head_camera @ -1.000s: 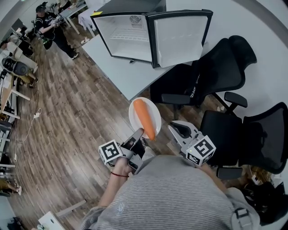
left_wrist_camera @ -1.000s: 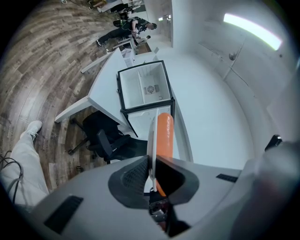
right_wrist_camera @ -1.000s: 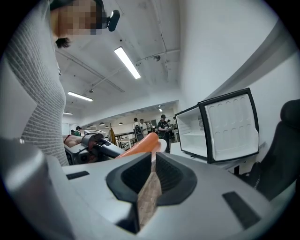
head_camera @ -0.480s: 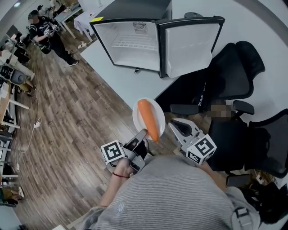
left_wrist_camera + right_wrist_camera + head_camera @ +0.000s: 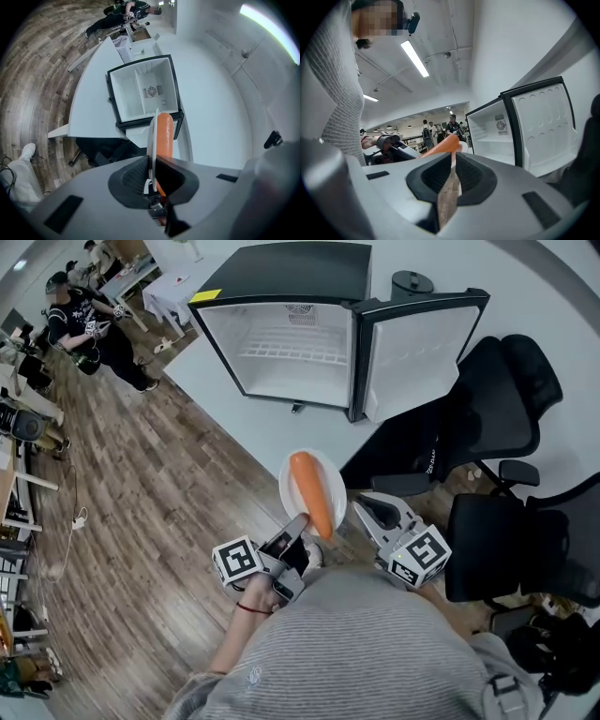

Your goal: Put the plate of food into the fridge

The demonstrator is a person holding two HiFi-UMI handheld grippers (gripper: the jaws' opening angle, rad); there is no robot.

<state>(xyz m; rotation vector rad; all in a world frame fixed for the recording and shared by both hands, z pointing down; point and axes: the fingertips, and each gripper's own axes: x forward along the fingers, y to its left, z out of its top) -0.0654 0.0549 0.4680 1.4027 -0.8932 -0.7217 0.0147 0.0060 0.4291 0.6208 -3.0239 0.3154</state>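
Note:
A white plate (image 5: 334, 478) carrying a long orange piece of food (image 5: 311, 491) hangs over the wooden floor. My left gripper (image 5: 298, 527) is shut on its near rim. In the left gripper view the plate (image 5: 151, 136) stands edge-on between the jaws, with the food (image 5: 164, 136) on its right side. The small black fridge (image 5: 298, 345) stands on the white table ahead, its door (image 5: 422, 341) swung open to the right and its white inside bare. My right gripper (image 5: 371, 508) is beside the plate, shut and holding nothing. Its own view shows the fridge (image 5: 497, 136) at the right.
Black office chairs (image 5: 487, 399) stand right of the fridge, with another chair (image 5: 511, 545) nearer me. The white table (image 5: 248, 413) has its edge between me and the fridge. A person (image 5: 84, 324) stands far off at the upper left on the wood floor (image 5: 141, 493).
The fridge and table have slid down and closer in the head view as I move toward them. The plate stays in the left gripper, and the right gripper keeps its place.

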